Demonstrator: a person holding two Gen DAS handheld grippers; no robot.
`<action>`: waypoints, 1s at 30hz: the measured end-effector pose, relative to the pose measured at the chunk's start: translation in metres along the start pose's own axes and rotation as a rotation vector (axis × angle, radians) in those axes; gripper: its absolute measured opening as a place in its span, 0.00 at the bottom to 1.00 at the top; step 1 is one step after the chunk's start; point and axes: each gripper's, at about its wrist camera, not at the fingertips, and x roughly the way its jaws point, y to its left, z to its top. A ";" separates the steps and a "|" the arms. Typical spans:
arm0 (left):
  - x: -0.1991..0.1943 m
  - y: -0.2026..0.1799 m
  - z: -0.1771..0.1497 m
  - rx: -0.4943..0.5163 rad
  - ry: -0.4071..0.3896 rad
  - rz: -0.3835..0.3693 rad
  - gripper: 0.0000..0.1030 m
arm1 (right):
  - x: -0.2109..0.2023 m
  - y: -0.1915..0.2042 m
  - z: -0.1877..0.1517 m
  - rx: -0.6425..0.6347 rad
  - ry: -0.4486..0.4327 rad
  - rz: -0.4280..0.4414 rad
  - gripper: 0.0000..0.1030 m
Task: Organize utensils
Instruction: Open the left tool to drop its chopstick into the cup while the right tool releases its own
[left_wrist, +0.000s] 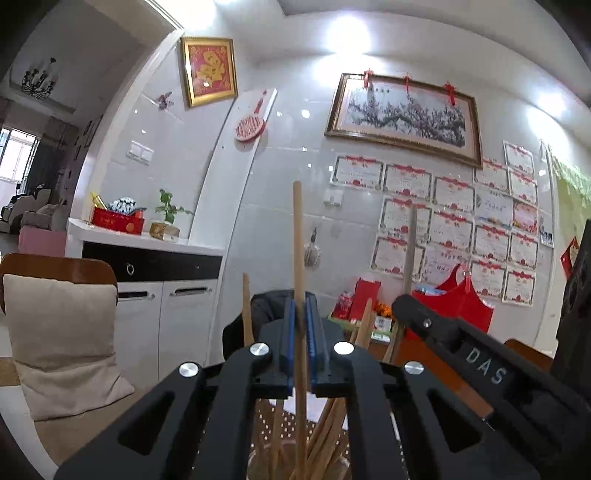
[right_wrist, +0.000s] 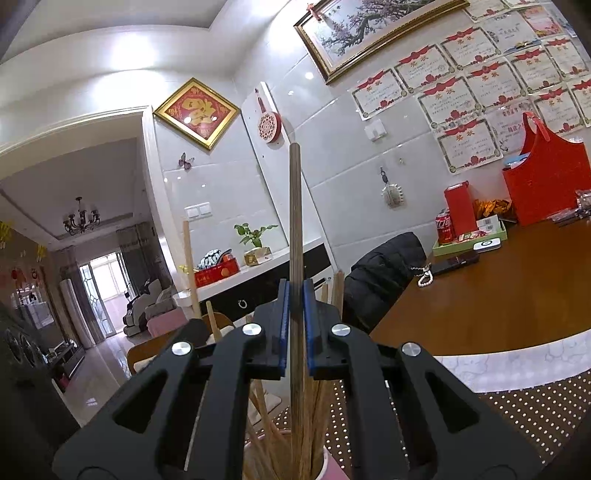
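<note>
Wooden chopsticks fill both views, and each of our hands has one pinched upright. Our left hand-held gripper has its blue pads closed on a pale chopstick, whose long axis runs straight toward twelve o'clock in the left wrist view, top end well above the jaws and lower end dropping toward six o'clock into the holder that shows below the gripper, where more sticks stand bunched. Our right hand-held gripper is likewise clamped on a darker chopstick, also upright, pointing to twelve o'clock with its lower part running down among the sticks in a cup at six o'clock. From the left wrist view the right tool sits at about three o'clock, just beside ours, so both hands hang over the same container and neither is clearly nearer. We judge the coming move turns on that vertical line: the container lies directly beneath each gripper, along the stick's own axis, so a straight descent should seat both sticks, provided they stay upright and do not snag on the leaning ones already inside. How deep the tips reach we cannot tell. The container stands on a dotted mat at the edge of the brown worktop.
</note>
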 end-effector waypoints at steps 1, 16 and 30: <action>0.001 0.001 0.000 -0.003 0.015 -0.006 0.07 | 0.001 0.001 -0.001 -0.002 0.004 0.001 0.07; -0.022 0.017 0.004 0.038 0.143 0.082 0.38 | -0.006 0.007 -0.014 -0.025 0.075 0.012 0.08; -0.057 0.020 0.007 0.168 0.190 0.185 0.49 | -0.018 0.023 -0.027 -0.075 0.151 0.015 0.08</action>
